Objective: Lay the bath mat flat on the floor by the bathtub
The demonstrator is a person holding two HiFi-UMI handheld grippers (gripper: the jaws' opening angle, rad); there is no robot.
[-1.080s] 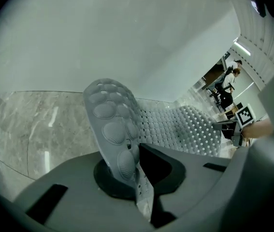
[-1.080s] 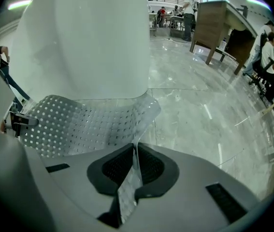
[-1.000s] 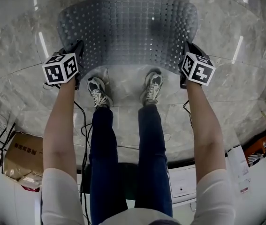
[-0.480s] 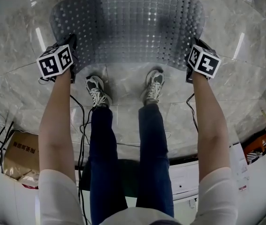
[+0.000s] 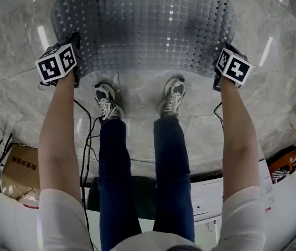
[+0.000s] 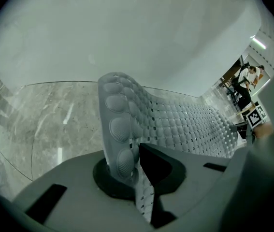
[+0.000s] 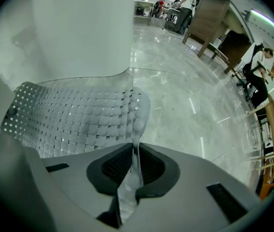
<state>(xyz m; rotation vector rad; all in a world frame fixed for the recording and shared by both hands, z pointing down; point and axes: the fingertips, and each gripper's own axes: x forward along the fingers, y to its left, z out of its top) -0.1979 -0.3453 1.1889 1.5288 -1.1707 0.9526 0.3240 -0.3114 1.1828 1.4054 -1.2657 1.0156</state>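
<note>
Head view: the person stands on a grey marble floor (image 5: 273, 103), both arms stretched forward and down, one gripper in each hand. The bath mat (image 5: 142, 30), translucent grey with a grid of bumps and small holes, spreads across the upper centre of the frame, just beyond the toes of the two sneakers (image 5: 106, 101). The left gripper (image 5: 76, 46) sits at the mat's lower left corner and the right gripper (image 5: 222, 54) at its lower right corner, marker cubes facing up. Left gripper view: the jaws are closed on the mat's edge. The sheet is pinched between the dark pads (image 6: 158, 166), rises as a curled flap in the middle of the frame and runs off toward the right. Right gripper view: the jaws are likewise clamped on the mat, a thin fold pressed between the ribbed pads (image 7: 115, 166), the rest of the sheet fanning out to the left. A white curved wall, probably the bathtub (image 6: 127, 33), fills the upper part of both gripper views right behind the mat. Whether the mat's far edge already rests on the floor I cannot tell; the near edge is held up off it. At the lower left of the head view are a cardboard box (image 5: 17, 174) and black cables (image 5: 87, 140) trailing beside the legs.
</note>
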